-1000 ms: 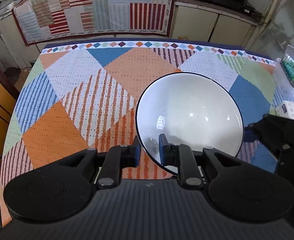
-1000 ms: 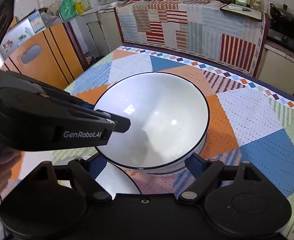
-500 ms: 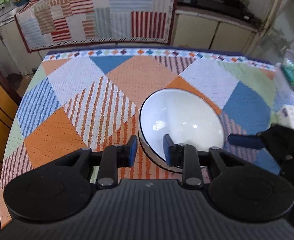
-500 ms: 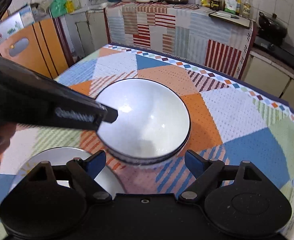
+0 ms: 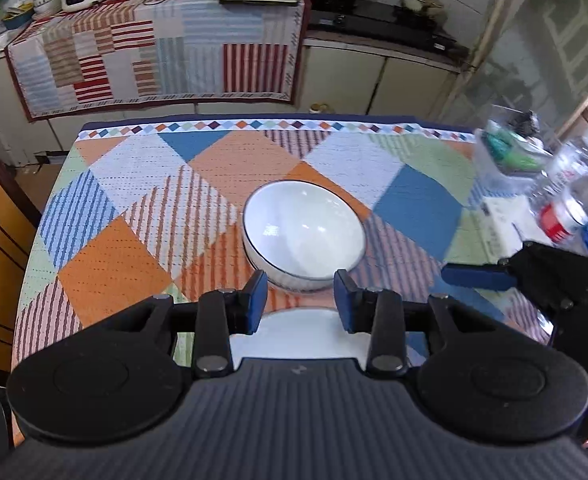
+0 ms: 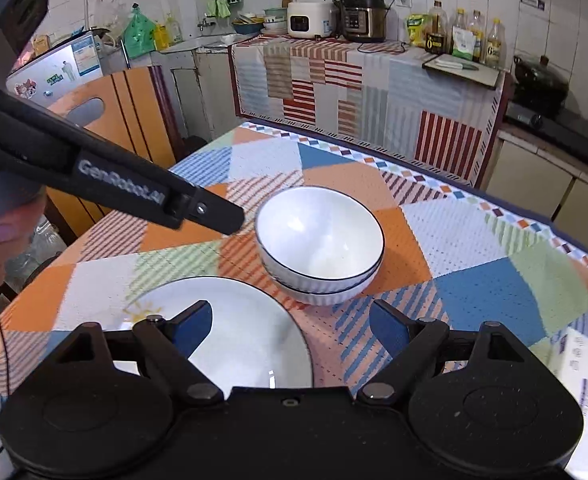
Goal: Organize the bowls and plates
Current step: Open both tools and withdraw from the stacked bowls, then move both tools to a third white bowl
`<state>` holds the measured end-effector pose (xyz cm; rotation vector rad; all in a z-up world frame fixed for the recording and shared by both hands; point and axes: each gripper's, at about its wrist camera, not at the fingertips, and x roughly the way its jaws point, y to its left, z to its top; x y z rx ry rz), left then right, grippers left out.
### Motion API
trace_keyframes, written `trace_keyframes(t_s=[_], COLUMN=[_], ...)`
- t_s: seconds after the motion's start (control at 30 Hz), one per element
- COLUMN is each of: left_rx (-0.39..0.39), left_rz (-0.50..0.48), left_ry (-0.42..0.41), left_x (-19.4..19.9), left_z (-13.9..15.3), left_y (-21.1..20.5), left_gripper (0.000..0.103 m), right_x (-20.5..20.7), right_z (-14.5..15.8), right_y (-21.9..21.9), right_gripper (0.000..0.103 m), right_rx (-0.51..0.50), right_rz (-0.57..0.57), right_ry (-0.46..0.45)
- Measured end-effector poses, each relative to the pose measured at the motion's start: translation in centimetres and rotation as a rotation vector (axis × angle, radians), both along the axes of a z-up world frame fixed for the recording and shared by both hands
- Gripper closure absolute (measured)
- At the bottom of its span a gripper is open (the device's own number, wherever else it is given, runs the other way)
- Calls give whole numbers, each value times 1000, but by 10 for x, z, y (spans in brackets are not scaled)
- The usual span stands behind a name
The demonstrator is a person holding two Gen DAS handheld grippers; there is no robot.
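Note:
Two white bowls with dark rims are nested as a stack [image 6: 320,246] in the middle of the patchwork tablecloth; the stack also shows in the left wrist view [image 5: 304,234]. A white plate [image 6: 229,340] lies in front of the stack, under both grippers, and shows in the left wrist view [image 5: 294,330]. My left gripper [image 5: 300,300] is open and empty, raised above the near side of the stack. My right gripper [image 6: 289,324] is open and empty, above the plate's right edge.
Plastic bottles [image 5: 574,204] and a clear container with green items [image 5: 506,156] stand at the table's right edge. A white packet [image 6: 582,360] lies at the near right. Orange chairs [image 6: 105,128] stand left of the table. A cloth-covered kitchen counter [image 5: 157,52] runs behind.
My left gripper has let go of the top bowl's rim, opened and pulled back and up. My right gripper has also pulled back. The bowl now rests nested in the other bowl.

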<state>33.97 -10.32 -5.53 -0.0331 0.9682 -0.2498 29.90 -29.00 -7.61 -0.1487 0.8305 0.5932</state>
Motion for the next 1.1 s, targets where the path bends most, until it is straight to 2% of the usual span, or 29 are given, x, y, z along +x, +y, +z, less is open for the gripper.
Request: trace_keyframes(t_s=[0.17,0.33,0.57,0.7,0.83,0.93,1.1], left_rx=[5,-28,24,34,83,110,154], left_rz=[-41,-122,-228,-266,-309,-350,-414], left_ry=[3,70,134,202,241,274,330], left_x=[-34,-75,-134,-159,-180,-192,-206], left_z=[21,32,33,20,5,-5,-26], left_y=[3,13,21,26,25,21,13], left_gripper=[66,62,54,52,48,45,42], right_x=[-34,-75,-143,-178,-204,-214,-224], right_z=[20,27,37,41,41,34,5], right_y=[-11,-26,-23,-15,-8,-3,6], right_gripper=[14,14,14,14,14,14,14], right_rx=[61,133,34,-30,-70,-89,-153], right_rz=[25,52,199,294,370,404,459], right_ry=[25,88,71,57,44,57,112])
